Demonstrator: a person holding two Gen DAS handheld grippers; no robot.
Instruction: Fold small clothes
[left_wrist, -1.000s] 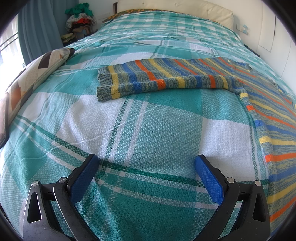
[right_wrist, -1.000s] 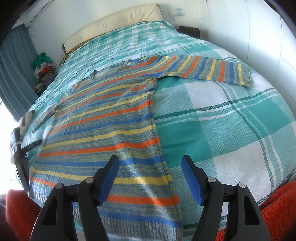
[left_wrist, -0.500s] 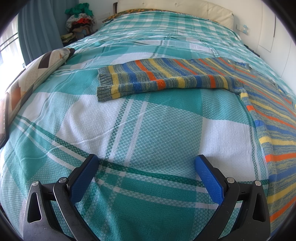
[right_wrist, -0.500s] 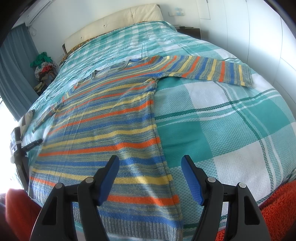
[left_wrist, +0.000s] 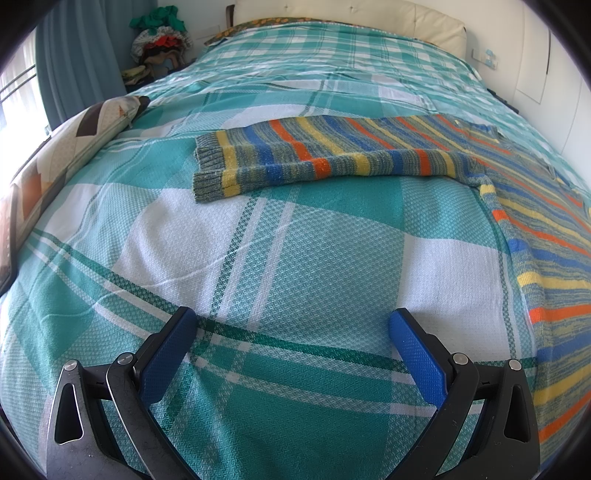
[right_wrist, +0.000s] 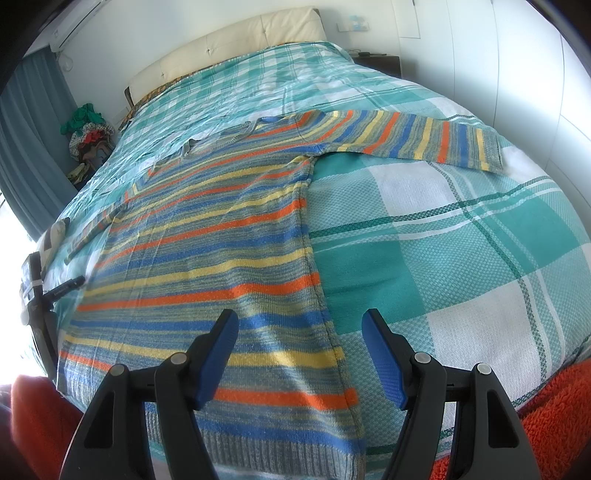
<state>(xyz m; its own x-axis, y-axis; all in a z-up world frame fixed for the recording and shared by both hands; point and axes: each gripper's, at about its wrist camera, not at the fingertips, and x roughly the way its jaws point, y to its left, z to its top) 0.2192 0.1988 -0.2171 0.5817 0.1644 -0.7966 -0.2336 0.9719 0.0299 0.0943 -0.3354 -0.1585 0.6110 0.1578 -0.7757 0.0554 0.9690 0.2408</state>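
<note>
A striped knit sweater (right_wrist: 214, 251) in blue, orange, yellow and grey lies flat on the bed, both sleeves spread out. In the left wrist view its left sleeve (left_wrist: 317, 158) stretches across ahead of me and its body (left_wrist: 546, 251) runs down the right edge. My left gripper (left_wrist: 291, 325) is open and empty over the bare bedspread, well short of the sleeve. My right gripper (right_wrist: 299, 328) is open and empty just above the sweater's right side seam near the hem. The right sleeve (right_wrist: 417, 140) lies far ahead.
The bed has a teal and white plaid cover (left_wrist: 295, 258) and a cream headboard (right_wrist: 229, 44). A patterned pillow (left_wrist: 70, 155) lies at the left edge. A pile of clothes (left_wrist: 159, 40) sits by the curtain. An orange fuzzy fabric (right_wrist: 554, 417) is at the near edge.
</note>
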